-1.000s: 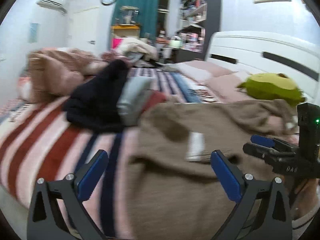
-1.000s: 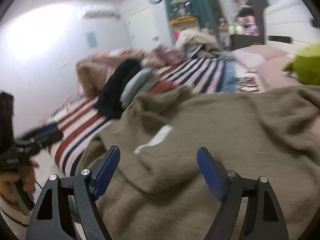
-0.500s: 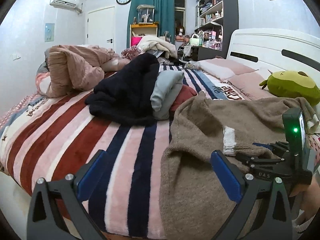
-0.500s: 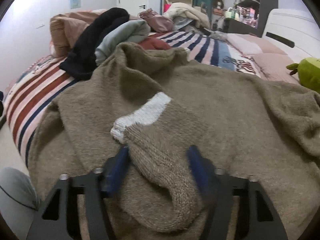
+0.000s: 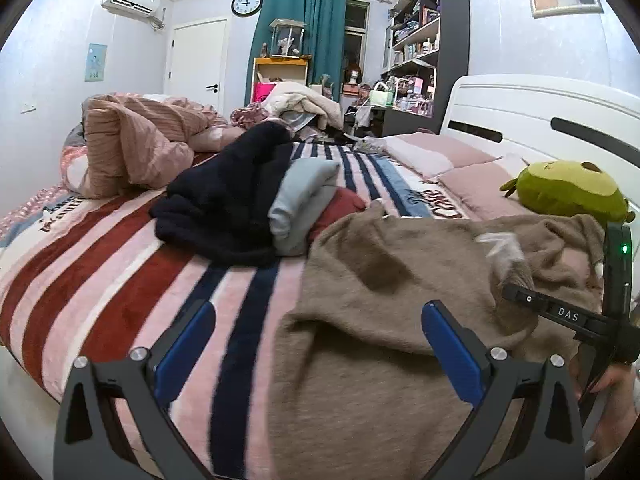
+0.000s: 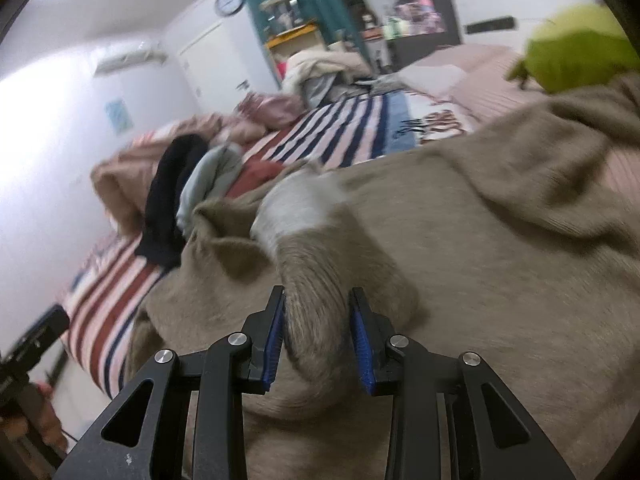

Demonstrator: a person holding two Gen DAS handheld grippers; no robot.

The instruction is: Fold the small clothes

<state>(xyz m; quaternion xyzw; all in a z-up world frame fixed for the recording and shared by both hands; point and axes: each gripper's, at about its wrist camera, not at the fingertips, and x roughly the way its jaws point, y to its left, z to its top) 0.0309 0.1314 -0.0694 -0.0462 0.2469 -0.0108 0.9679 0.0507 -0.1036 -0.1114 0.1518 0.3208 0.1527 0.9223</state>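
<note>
Right gripper (image 6: 317,320): you've clamped the sweater's sleeve (image 6: 312,300), its white cuff (image 6: 296,204) ahead
Left gripper (image 5: 320,344): yours spread wide, tan sweater (image 5: 360,360) under its right finger

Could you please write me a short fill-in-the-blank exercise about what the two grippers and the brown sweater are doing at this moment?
1. The right gripper is shut on the ____ of the brown sweater.
2. The cuff of that part is ____ in colour.
3. The left gripper has its jaws ____ and holds nothing.
4. The sweater lies on a ____ blanket.

Missing words: sleeve; white; open; striped
</note>
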